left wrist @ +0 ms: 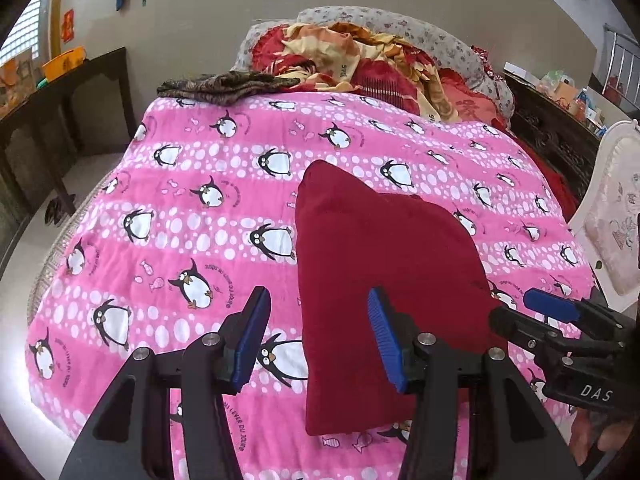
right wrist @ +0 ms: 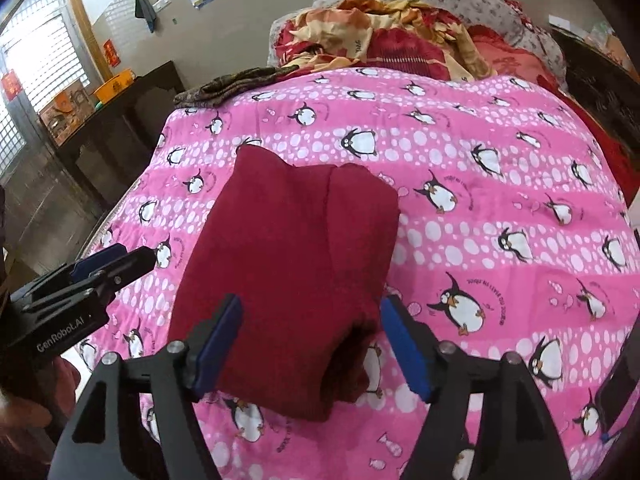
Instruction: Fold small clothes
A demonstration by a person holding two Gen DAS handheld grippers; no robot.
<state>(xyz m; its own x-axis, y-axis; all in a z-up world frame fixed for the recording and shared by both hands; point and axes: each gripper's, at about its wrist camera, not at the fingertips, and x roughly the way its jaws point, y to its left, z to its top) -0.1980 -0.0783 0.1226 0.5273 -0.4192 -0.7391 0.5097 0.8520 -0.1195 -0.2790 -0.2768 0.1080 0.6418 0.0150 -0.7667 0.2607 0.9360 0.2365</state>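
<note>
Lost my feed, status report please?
Left gripper open, empty. Right gripper open, jaws either side of folded red garment, not pressing. Garment flat on penguin blanket. Nothing in the way.

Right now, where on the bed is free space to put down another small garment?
The pink penguin blanket is bare left of the folded red garment, up to the dark patterned cloth. It is also bare right of the garment. The head of the bed is crowded with a heap of red and yellow bedding.

Folded garment point(right wrist: 288, 264) is lying on the blanket point(right wrist: 500, 208); both grippers are hovering at its near edge; bedding pile point(right wrist: 384, 40) is sitting behind, table point(left wrist: 60, 96) left.
</note>
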